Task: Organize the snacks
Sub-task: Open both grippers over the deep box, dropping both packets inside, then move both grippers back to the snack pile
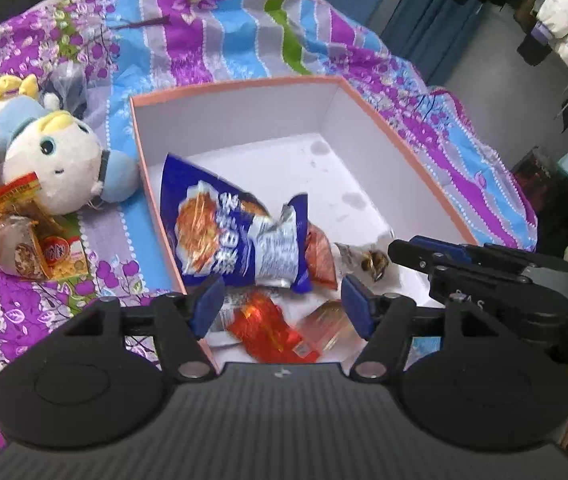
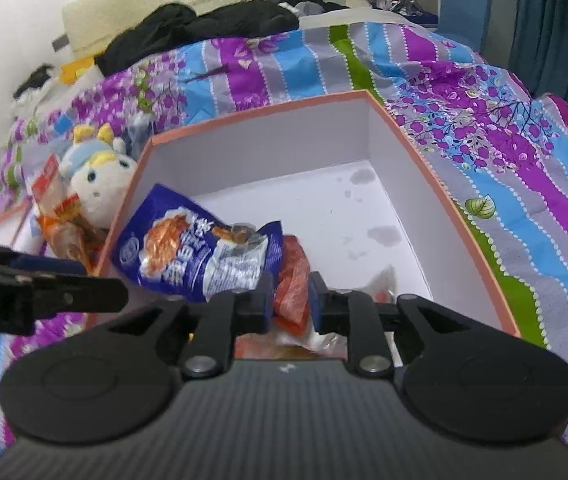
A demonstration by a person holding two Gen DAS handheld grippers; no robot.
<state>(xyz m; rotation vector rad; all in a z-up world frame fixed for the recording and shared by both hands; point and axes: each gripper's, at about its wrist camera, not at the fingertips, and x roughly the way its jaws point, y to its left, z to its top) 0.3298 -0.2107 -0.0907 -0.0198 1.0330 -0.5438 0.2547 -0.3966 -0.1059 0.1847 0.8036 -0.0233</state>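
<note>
Snack box, white cardboard with orange rim, centre frame. Left gripper wide open, empty, above crinkled red foil packet. Right gripper narrowly open around orange-red packet; contact unclear. Blue foil snack bag leans on left wall.

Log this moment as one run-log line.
stage: dropping snacks in box | left gripper: jaws open, empty, over red packet | right gripper: jaws open around orange packet | blue bag: in box
</note>
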